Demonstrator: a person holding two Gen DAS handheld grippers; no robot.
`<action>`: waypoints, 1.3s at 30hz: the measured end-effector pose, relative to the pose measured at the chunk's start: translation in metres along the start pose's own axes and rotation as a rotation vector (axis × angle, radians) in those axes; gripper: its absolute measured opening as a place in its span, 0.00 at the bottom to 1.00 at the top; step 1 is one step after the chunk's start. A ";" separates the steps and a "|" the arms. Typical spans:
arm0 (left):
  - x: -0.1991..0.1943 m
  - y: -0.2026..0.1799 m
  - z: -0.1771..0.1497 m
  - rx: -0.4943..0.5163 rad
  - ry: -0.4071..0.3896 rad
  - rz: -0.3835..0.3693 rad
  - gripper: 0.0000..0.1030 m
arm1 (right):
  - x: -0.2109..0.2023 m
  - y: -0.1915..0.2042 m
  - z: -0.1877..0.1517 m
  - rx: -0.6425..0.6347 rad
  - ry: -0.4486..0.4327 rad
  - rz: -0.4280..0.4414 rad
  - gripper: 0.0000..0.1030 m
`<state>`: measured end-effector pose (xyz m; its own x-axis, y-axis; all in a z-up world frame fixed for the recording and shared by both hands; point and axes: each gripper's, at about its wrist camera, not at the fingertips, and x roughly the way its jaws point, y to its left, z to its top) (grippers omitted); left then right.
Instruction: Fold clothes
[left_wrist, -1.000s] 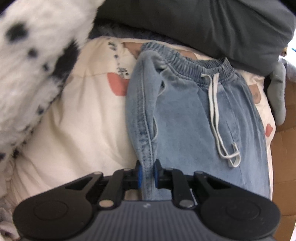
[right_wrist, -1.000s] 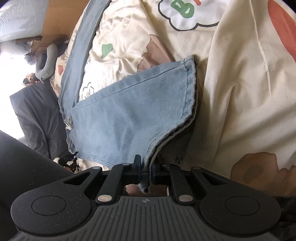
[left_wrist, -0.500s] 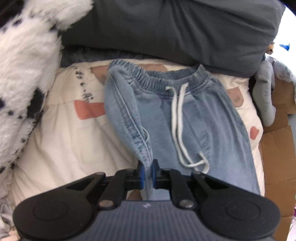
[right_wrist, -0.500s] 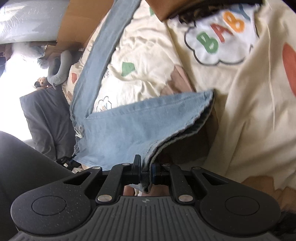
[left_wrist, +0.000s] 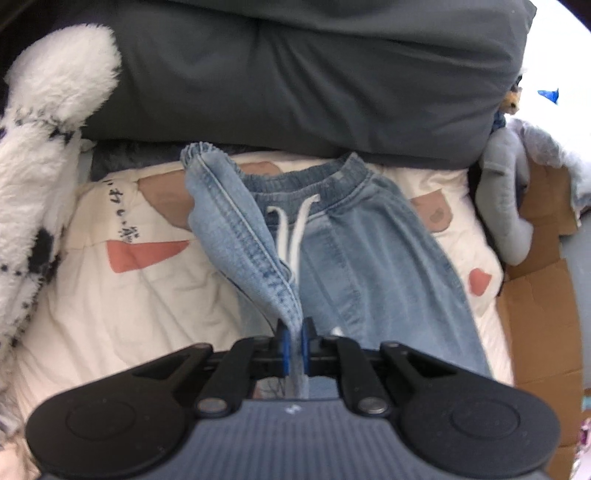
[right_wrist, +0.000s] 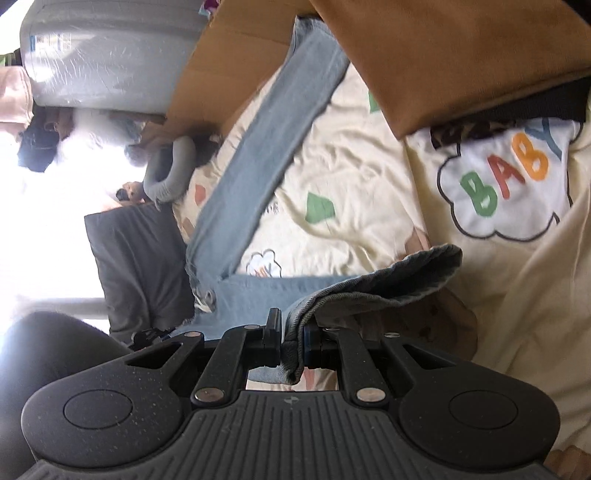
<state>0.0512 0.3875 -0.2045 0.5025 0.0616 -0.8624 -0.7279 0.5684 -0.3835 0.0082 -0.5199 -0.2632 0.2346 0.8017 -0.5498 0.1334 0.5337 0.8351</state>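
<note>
**Both claws clamped on light denim drawstring trousers over a printed quilt**

The left claw (left_wrist: 294, 341) is closed tight on a folded side seam of the denim trousers (left_wrist: 373, 266), the cloth rising from its blue pads up and ahead to the elastic waistband (left_wrist: 314, 181). Just right of that raised fold hangs the white drawstring (left_wrist: 291, 236). The rest of the trousers lies flat ahead and to the right on the cream quilt (left_wrist: 122, 295). Beyond the waistband sits a dark grey pillow (left_wrist: 314, 74); a spotted white plush blanket (left_wrist: 40, 155) lies far left.

The right claw (right_wrist: 291, 339) pinches what looks like a leg hem (right_wrist: 388, 288), lifted off the quilt and running right. The other leg (right_wrist: 258, 162) stretches away ahead-left toward brown cardboard (right_wrist: 443, 48). A "BABY" cloud print (right_wrist: 506, 184) shows ahead-right.
</note>
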 end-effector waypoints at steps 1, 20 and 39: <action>0.000 -0.003 0.000 -0.001 -0.002 -0.006 0.06 | 0.000 0.002 0.003 -0.003 -0.004 -0.003 0.09; 0.020 -0.069 0.037 -0.056 0.003 -0.211 0.05 | -0.003 0.040 0.065 0.012 -0.198 -0.034 0.09; 0.083 -0.119 0.052 -0.069 0.012 -0.275 0.05 | 0.069 0.067 0.200 -0.013 -0.301 -0.166 0.09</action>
<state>0.2041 0.3673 -0.2129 0.6799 -0.0972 -0.7268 -0.5954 0.5054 -0.6246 0.2258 -0.4821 -0.2415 0.4841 0.5891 -0.6470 0.1821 0.6554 0.7330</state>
